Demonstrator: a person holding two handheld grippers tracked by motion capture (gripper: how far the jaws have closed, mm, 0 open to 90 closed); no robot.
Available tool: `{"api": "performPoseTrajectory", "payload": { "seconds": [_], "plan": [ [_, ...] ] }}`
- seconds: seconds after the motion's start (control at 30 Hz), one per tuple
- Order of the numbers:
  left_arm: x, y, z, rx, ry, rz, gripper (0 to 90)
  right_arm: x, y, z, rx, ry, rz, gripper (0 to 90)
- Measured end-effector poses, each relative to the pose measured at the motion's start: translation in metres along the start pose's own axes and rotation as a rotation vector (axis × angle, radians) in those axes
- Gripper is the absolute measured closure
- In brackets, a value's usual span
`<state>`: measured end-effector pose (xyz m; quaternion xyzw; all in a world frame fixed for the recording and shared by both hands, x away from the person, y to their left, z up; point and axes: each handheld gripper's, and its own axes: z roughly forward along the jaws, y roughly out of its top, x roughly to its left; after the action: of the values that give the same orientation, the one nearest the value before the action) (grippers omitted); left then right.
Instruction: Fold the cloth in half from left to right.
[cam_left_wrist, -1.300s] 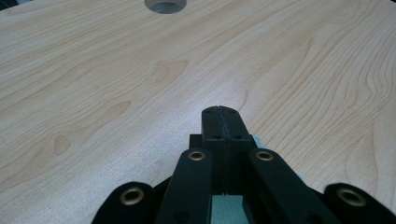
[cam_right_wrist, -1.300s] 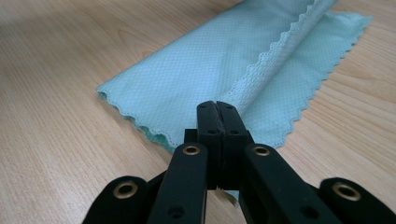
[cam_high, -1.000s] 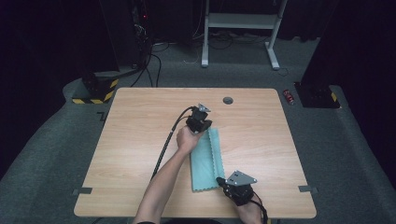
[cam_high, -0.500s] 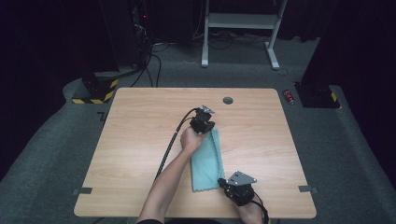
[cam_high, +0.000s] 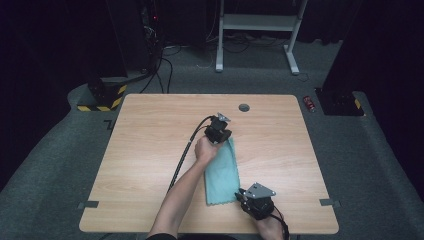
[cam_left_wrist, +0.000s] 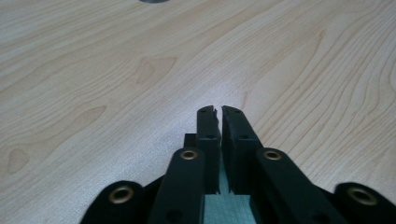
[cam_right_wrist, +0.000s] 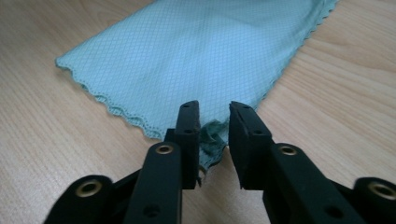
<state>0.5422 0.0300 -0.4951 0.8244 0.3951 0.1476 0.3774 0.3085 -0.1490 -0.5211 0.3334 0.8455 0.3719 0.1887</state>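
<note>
Lying folded lengthwise at centre of the high view, on the wooden counter (cam_high: 150, 150): a teal microfibre cloth (cam_high: 222, 172). Left gripper (cam_left_wrist: 218, 112) at its far end, fingers nearly together on the fabric edge. Right gripper (cam_right_wrist: 212, 116) at the lower corner, fingers apart around a bunched bit. Probably light, limp, slack; best pinched at corners or hem.
</note>
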Motion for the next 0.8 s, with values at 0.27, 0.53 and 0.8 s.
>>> {"api": "performPoseTrajectory", "payload": {
  "seconds": [0.27, 0.53, 0.8],
  "plan": [
    [0.004, 0.004, -0.025, -0.050, 0.016, -0.010, 65.3, -0.011, 0.013, -0.004, -0.041, 0.005, 0.018, 71.1],
    [0.020, -0.029, -0.055, -0.043, 0.040, -0.008, 60.5, -0.022, 0.036, 0.019, 0.000, 0.052, -0.015, 67.5],
    [0.025, -0.063, -0.068, -0.028, 0.060, -0.038, 58.6, -0.023, 0.038, 0.037, 0.021, 0.117, -0.004, 71.2]
  ]
}}
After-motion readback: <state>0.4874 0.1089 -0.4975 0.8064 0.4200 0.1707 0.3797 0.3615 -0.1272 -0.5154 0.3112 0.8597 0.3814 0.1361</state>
